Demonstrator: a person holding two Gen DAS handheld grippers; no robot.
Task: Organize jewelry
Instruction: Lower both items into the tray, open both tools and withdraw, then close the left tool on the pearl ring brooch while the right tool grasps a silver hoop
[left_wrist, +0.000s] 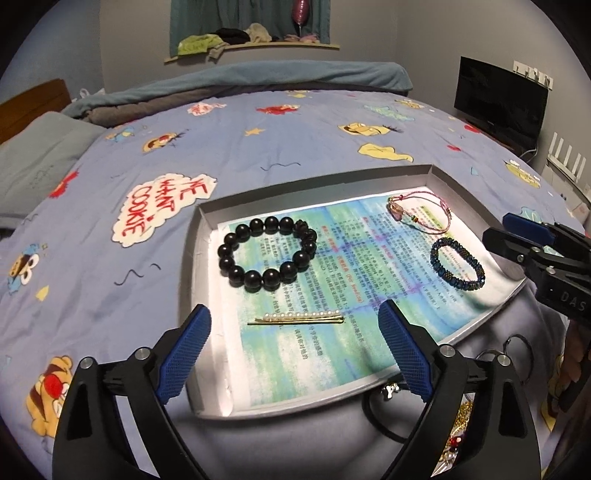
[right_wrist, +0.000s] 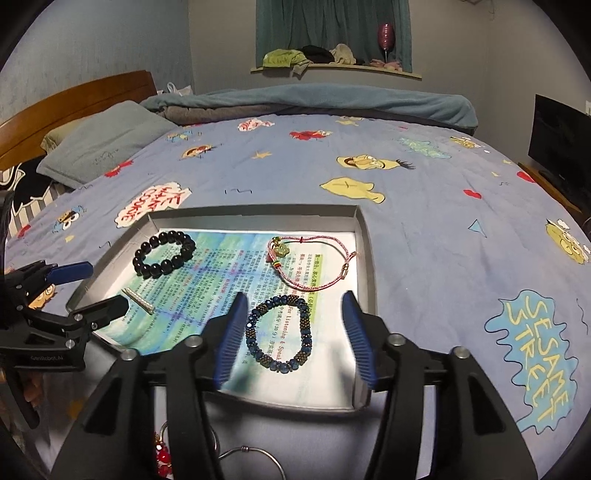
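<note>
A shallow grey tray (left_wrist: 207, 221) (right_wrist: 364, 236), lined with printed paper, lies on the bed. In it are a black bead bracelet (left_wrist: 267, 254) (right_wrist: 164, 253), a pearl hairpin (left_wrist: 295, 318) (right_wrist: 139, 295), a blue bead bracelet (left_wrist: 457, 264) (right_wrist: 279, 332) and a pink cord bracelet (left_wrist: 421, 212) (right_wrist: 314, 264). My left gripper (left_wrist: 295, 354) is open and empty, just short of the hairpin. My right gripper (right_wrist: 291, 339) is open and empty, its fingers on either side of the blue bracelet; it also shows in the left wrist view (left_wrist: 517, 236).
Loose jewelry lies in front of the tray: metal rings (right_wrist: 255, 459), red beads (right_wrist: 162, 458), gold chain (left_wrist: 461, 417). The Sesame Street bedspread (right_wrist: 406, 177) surrounds the tray. A pillow (left_wrist: 40, 155) lies far left, a TV (left_wrist: 498, 99) far right.
</note>
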